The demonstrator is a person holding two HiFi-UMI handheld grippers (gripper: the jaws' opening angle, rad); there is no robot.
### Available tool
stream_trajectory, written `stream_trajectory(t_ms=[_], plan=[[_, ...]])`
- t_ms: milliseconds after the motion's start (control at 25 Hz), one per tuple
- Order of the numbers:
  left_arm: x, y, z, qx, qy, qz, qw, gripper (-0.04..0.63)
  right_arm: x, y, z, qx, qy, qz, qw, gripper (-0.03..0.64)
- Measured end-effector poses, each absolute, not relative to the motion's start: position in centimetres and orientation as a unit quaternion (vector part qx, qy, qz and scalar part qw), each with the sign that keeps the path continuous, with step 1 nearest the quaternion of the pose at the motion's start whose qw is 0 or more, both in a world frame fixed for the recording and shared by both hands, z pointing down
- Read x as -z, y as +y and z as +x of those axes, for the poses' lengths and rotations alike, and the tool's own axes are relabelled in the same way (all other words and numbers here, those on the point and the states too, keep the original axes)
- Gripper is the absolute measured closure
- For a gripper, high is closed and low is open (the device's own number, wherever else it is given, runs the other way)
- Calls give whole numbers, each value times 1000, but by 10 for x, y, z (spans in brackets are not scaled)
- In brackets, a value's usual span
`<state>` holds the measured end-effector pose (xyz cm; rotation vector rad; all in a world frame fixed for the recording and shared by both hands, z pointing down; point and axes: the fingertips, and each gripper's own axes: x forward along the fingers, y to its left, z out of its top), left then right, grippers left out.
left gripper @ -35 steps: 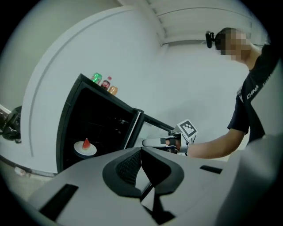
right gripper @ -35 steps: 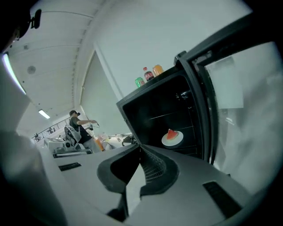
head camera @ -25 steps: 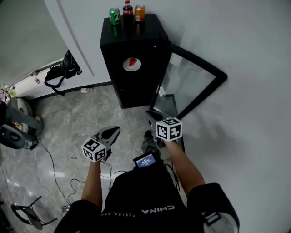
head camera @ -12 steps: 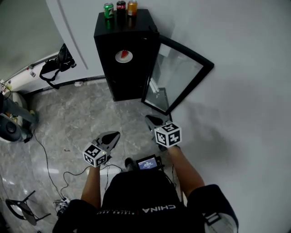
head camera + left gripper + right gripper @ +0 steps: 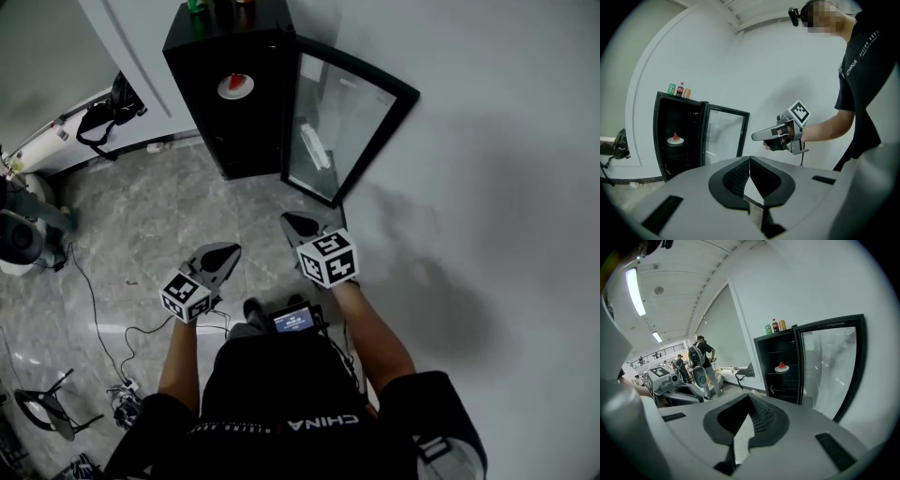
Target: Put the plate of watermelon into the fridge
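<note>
- Two handheld tools, the left tongs (image 5: 226,251) and the right tongs (image 5: 290,221), are held out over the marble floor (image 5: 141,216), well apart from the fridge.
- Both pairs of jaws are seen pressed together, with nothing caught between them.
- The plate of watermelon (image 5: 235,85) is seen resting on a shelf inside the black fridge (image 5: 211,131).
- The glass door (image 5: 339,122) is swung wide open at the fridge's right side.
- Two cans (image 5: 768,329) and a bottle (image 5: 774,325) are lined up on the fridge's top.
</note>
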<state>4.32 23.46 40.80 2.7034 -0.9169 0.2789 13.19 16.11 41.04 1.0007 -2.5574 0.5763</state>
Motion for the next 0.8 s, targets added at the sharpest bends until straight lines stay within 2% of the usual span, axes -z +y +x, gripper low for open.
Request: stream_trajectory(t_ms=[320, 560, 800], plan=[[-424, 248, 30, -127, -332, 924, 143, 583, -404, 181, 121, -190, -901, 356, 159, 601], [-411, 253, 28, -92, -325, 930, 144, 583, -405, 189, 115, -187, -898, 366, 160, 601], [-415, 254, 28, -114, -321, 931, 134, 583, -407, 190, 119, -168, -890, 387, 172, 601]])
